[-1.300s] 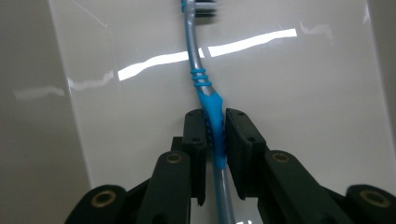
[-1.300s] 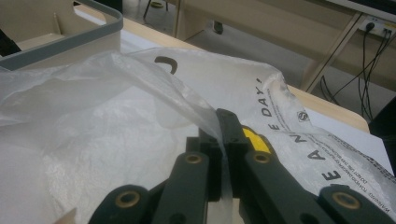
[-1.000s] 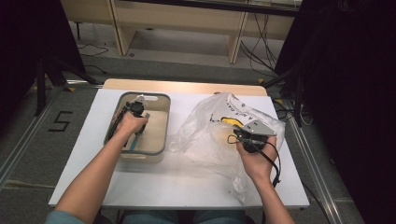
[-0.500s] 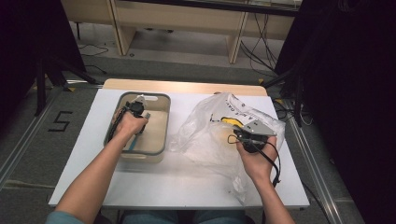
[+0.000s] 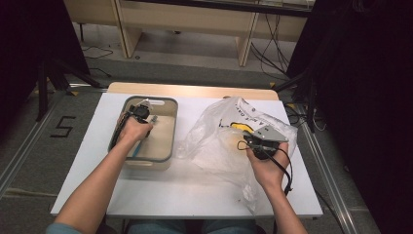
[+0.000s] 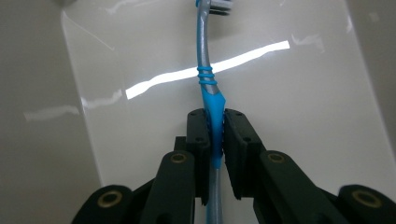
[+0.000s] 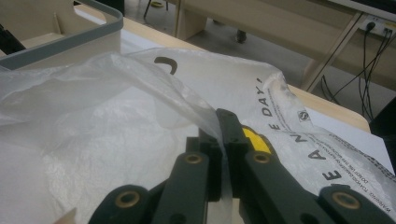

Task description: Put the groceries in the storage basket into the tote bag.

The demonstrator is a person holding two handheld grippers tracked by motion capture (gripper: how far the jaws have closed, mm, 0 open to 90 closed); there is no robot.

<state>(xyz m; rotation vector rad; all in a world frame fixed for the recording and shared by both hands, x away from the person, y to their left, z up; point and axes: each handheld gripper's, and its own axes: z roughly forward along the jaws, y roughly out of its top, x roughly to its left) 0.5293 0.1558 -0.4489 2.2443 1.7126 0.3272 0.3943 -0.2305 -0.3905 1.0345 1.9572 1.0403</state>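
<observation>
The left claw (image 6: pixel 215 135) has matte black jaws, each ending in a flat rectangular pad block with small dark screw heads, borne on rounded link arms pinned by brass-coloured rivets. The right claw (image 7: pixel 224 135) is built alike: black blocks, black links, the same brass rings at the joints. From above, its body carries a grey three-cornered plate, and a thin black cable loops down past the wrist. The forearms are bare; a light blue-grey sleeve edge shows at the left one, perhaps a short-sleeved shirt.
</observation>
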